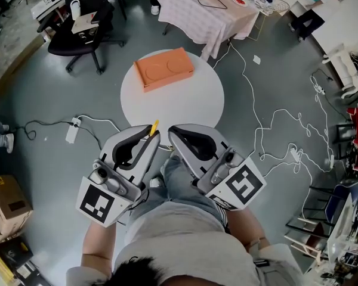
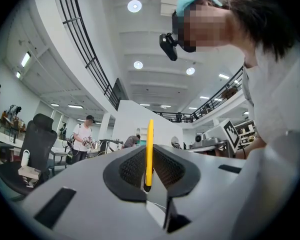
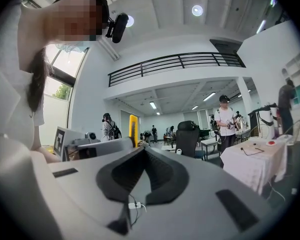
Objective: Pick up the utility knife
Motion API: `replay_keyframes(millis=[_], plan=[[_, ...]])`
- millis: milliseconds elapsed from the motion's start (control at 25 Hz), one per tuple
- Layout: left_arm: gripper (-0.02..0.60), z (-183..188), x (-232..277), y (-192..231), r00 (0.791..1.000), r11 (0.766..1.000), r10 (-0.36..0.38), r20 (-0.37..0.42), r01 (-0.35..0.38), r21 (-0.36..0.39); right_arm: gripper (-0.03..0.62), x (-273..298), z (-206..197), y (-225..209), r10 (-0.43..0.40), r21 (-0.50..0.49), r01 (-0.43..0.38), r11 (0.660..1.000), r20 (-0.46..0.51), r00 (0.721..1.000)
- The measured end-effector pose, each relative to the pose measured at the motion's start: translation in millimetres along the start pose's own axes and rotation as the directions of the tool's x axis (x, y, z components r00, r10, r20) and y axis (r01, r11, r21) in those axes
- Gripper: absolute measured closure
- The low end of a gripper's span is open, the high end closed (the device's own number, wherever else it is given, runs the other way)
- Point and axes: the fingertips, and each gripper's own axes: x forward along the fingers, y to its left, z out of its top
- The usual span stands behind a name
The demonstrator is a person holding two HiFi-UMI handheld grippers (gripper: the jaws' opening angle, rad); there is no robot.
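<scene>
Most of the utility knife (image 1: 154,127) out of sight within the left claw (image 1: 150,134).

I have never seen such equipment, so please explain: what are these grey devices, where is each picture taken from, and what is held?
No robot: a person holds a two-jaw gripper in each hand. The head view comes from a camera on the person's head, looking down. The two gripper views come from cameras riding on the grippers, looking along their jaws. The left gripper is shut on a yellow utility knife. The right gripper is shut and empty. Ahead, a round white table carries an orange box.
</scene>
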Motion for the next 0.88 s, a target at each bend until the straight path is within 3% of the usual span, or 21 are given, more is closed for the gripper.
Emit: replay_keyframes(millis=[880], plan=[[0.537, 10.8, -10.9, -13.1, 1.000, 1.000, 0.005, 0.017, -0.005, 0.023, 0.586, -6.7, 12.5, 19.3, 0.020, -0.040, -0.020, 0.999, 0.022, 1.000]])
